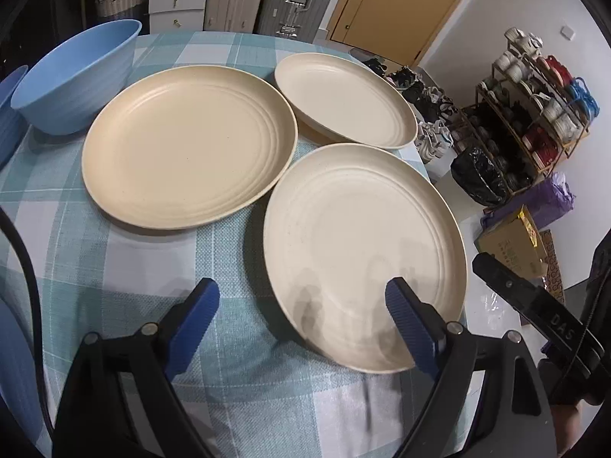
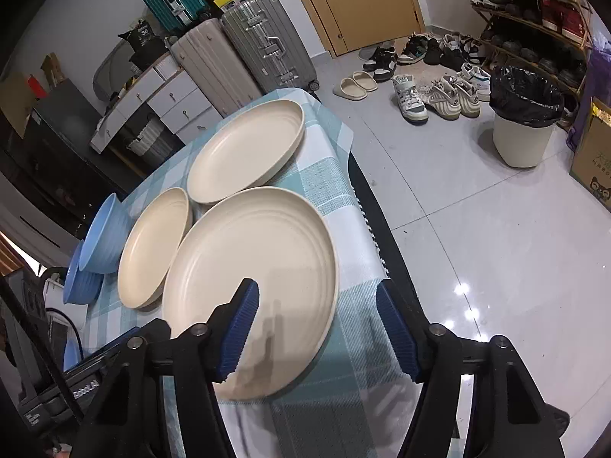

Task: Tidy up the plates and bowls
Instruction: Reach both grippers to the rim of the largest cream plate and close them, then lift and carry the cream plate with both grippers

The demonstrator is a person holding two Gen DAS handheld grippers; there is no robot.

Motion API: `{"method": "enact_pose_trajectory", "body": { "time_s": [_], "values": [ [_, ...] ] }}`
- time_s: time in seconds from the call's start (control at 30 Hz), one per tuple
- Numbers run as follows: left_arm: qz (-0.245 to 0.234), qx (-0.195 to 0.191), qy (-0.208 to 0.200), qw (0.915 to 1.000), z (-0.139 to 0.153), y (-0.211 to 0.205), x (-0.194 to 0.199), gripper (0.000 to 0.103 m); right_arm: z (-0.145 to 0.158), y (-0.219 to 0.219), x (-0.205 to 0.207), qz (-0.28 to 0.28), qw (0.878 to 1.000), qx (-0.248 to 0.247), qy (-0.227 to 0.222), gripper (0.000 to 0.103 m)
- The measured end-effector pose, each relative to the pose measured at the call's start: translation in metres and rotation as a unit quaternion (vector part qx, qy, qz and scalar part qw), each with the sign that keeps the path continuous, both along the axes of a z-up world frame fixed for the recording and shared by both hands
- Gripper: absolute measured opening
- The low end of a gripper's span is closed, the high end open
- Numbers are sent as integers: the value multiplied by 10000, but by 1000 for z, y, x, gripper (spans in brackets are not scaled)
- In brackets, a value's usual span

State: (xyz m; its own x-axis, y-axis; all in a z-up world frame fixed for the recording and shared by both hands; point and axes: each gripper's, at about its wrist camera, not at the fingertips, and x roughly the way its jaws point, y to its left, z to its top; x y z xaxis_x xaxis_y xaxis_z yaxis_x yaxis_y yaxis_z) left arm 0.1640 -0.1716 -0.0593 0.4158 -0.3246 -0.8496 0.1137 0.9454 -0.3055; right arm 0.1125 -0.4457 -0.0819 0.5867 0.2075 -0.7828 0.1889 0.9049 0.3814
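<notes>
Both grippers straddle the rim of the nearest cream plate, likely to lift it for stacking: the left gripper stands wide at its 7 o'clock edge, the right gripper half-open at its 5 o'clock edge, neither pressing yet. The plate lies flat, face up, round with no long axis, on the checked tablecloth; two more plates sit at 10 and 12 o'clock beyond it, blue bowls farther left.

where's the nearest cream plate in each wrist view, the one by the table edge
Left wrist: nearest plate sits lower right, its near rim between the open fingers of the left gripper.
Right wrist: the same plate fills the lower centre, the right gripper straddling its right rim.
Shared landmark: the blue bowl, far left in both.
</notes>
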Motion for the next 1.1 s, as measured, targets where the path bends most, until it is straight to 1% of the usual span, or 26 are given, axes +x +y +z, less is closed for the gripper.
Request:
{"method": "enact_pose_trajectory", "body": {
  "time_s": [0.07, 0.17, 0.2, 0.23, 0.27, 0.3, 0.37, 0.43, 0.47, 0.5, 0.57, 0.63, 0.67, 0.7, 0.73, 0.8, 0.87, 0.93, 1.1],
  "values": [
    [-4, 87, -8, 10000, -1, -1, 0, 88, -3, 0, 7, 55, 9999, 2, 85, 57],
    [27, 151, -16, 9999, -4, -2, 1, 88, -8, 5, 12, 93, 9998, -23, 184, 56],
    [35, 176, -17, 9998, -6, -3, 2, 84, -11, 6, 14, 113, 9997, -12, 221, 51],
    [26, 208, -18, 9998, -7, -4, 2, 79, -13, 7, 16, 115, 9996, -15, 256, 50],
    [1, 243, -2, 9997, -8, -5, 4, 65, -15, 7, 18, 115, 9995, -15, 293, 50],
    [-31, 280, 36, 9996, -11, -6, 4, 58, -17, 7, 19, 106, 9995, 2, 309, 46],
    [-45, 298, 159, 9994, -17, -7, 7, 56, -21, 8, 21, 75, 9993, 12, 357, 39],
    [-9, 292, 224, 9993, -21, -7, 8, 54, -25, 9, 23, 75, 9991, 15, 412, 36],
    [-10, 295, 252, 9992, -22, -8, 9, 52, -26, 10, 24, 85, 9991, 12, 419, 32],
    [-24, 286, 268, 9992, -23, -8, 9, 47, -27, 11, 26, 98, 9990, -28, 439, 29],
    [-66, 285, 291, 9991, -24, -10, 9, 41, -28, 14, 28, 118, 9990, -32, 438, 23],
    [-112, 272, 302, 9991, -25, -11, 8, 35, -30, 14, 30, 87, 9988, -60, 480, 22],
    [-122, 259, 306, 9991, -25, -11, 8, 27, -31, 14, 30, 69, 9988, -23, 493, 20],
    [-122, 264, 306, 9991, -26, -11, 8, 23, -32, 14, 30, 52, 9987, -37, 510, 17],
    [-113, 303, 293, 9990, -26, -11, 7, 22, -32, 14, 30, 44, 9986, -58, 528, 16],
    [-66, 313, 296, 9990, -26, -9, 7, 15, -34, 14, 30, 54, 9983, -61, 578, 11],
    [-28, 280, 332, 9991, -27, -5, 8, 12, -35, 13, 29, 82, 9980, -34, 622, 10],
    [2, 246, 374, 9990, -27, -3, 7, 11, -34, 12, 27, 117, 9976, -15, 675, 10],
    [16, 387, 374, 9985, -26, -1, -2, 11, -31, 20, 21, 255, 9968, -112, 752, 10]
  ]
}}
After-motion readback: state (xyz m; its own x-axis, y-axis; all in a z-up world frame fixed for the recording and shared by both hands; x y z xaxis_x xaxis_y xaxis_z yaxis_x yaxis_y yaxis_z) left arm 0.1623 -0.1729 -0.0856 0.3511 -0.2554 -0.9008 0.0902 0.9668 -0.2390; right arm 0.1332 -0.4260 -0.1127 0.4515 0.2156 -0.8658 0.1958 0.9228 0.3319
